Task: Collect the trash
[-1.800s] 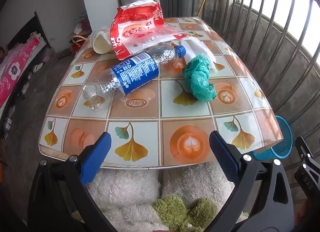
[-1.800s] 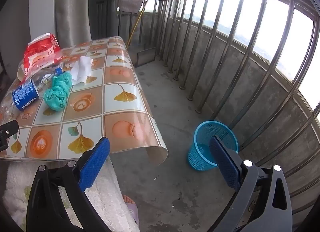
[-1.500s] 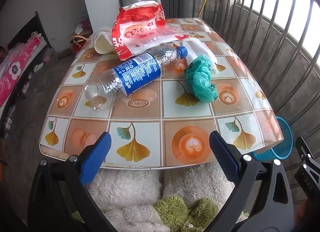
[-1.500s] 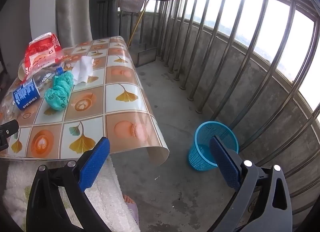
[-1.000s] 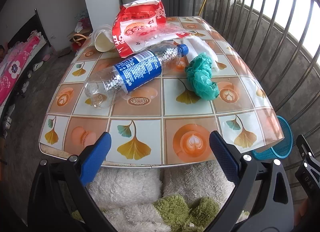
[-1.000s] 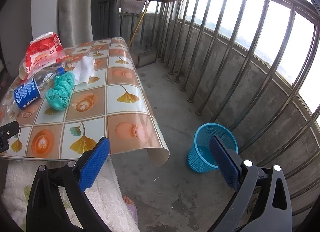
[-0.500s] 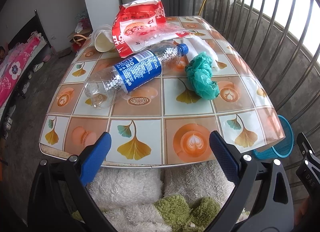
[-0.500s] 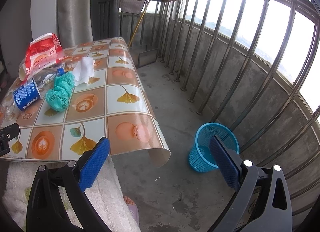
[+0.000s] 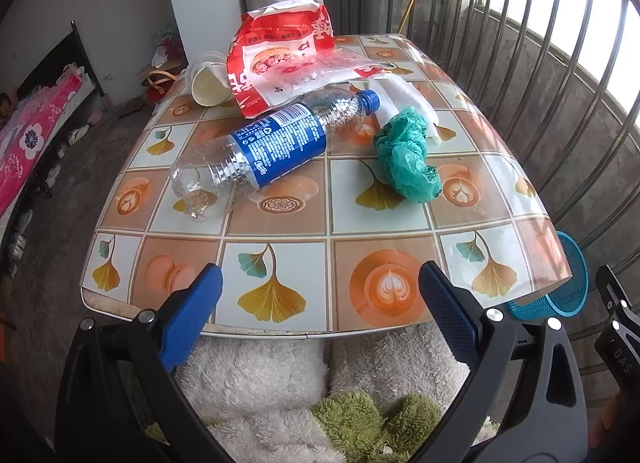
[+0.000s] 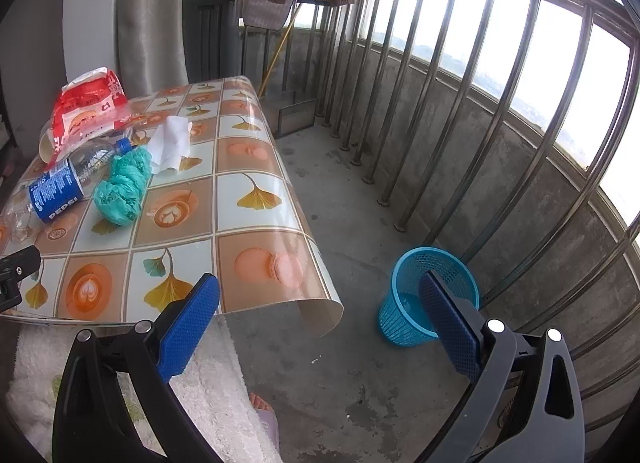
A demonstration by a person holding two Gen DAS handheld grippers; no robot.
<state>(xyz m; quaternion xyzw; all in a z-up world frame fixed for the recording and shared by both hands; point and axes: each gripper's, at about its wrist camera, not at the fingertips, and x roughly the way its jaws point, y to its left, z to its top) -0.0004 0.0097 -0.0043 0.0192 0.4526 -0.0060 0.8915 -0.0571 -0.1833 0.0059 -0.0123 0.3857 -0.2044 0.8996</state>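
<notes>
On the tiled table (image 9: 280, 263) lie an empty Pepsi bottle (image 9: 272, 147), a crumpled green bag (image 9: 408, 155), a white tissue (image 9: 400, 91), a red and white snack bag (image 9: 280, 55) and a paper cup (image 9: 206, 83). My left gripper (image 9: 320, 295) is open and empty at the table's near edge. My right gripper (image 10: 320, 303) is open and empty, off the table's right corner. The blue mesh bin (image 10: 432, 295) stands on the floor behind its right finger. The same trash shows in the right wrist view: bottle (image 10: 60, 183), green bag (image 10: 122, 187), tissue (image 10: 172, 143).
A metal railing (image 10: 460, 103) runs along the balcony right of the table. The bin also shows in the left wrist view (image 9: 560, 287). A fluffy white and green cloth (image 9: 320, 383) lies below the table's front edge. A curtain (image 10: 148, 15) hangs behind the table.
Both grippers stay open with only slight drift in view. Nothing on the table has moved.
</notes>
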